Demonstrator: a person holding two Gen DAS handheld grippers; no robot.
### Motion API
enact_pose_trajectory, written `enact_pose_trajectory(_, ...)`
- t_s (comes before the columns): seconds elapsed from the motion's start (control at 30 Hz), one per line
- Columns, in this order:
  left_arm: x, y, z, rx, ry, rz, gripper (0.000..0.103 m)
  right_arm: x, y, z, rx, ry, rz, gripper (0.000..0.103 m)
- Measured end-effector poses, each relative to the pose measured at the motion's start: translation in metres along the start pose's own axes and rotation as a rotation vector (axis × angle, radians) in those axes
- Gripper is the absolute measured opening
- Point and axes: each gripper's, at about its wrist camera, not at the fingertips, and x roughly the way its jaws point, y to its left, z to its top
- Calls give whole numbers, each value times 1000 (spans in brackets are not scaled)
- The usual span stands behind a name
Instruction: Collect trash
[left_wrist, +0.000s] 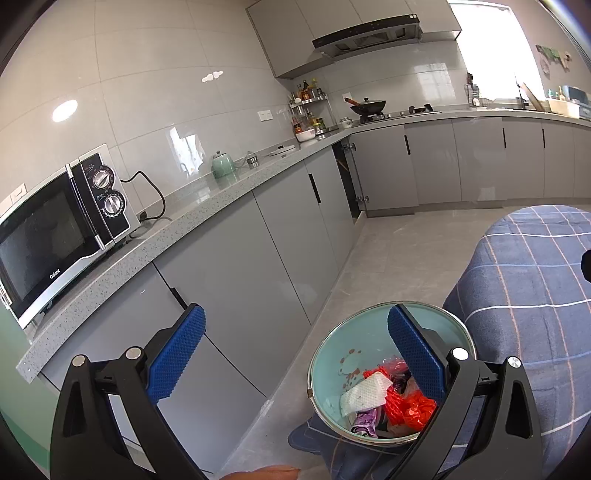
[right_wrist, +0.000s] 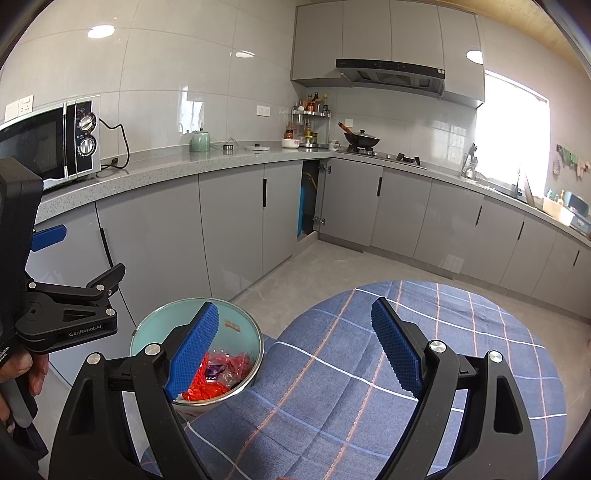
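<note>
A blue checked cloth (right_wrist: 369, 369) is covering the round surface under the right tongs (right_wrist: 295, 350), whose blue pads are standing spread wide with nothing between them. Beside it on the floor, a pale teal trash bin (left_wrist: 332, 354) is sitting below the left tongs (left_wrist: 295, 347), likewise spread and gripping nothing, the right pad of these overlapping the bin's opening in view. The bin is holding red plastic netting (left_wrist: 406, 402), a crumpled white tissue (left_wrist: 364, 397) and a purple wrapper (left_wrist: 364, 422).

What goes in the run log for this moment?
left gripper: open, empty | right gripper: open, empty | bin: holds trash | tablecloth: bare
</note>
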Motion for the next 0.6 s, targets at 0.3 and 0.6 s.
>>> enact_pose_trajectory(0.3,5,5,-1,-12,13,29,97,0,0,-1,0,1,1,84)
enact_pose_trajectory(0.6,5,4,-2,-14,10,32,97,3,-4,-3,6,1,-3,86)
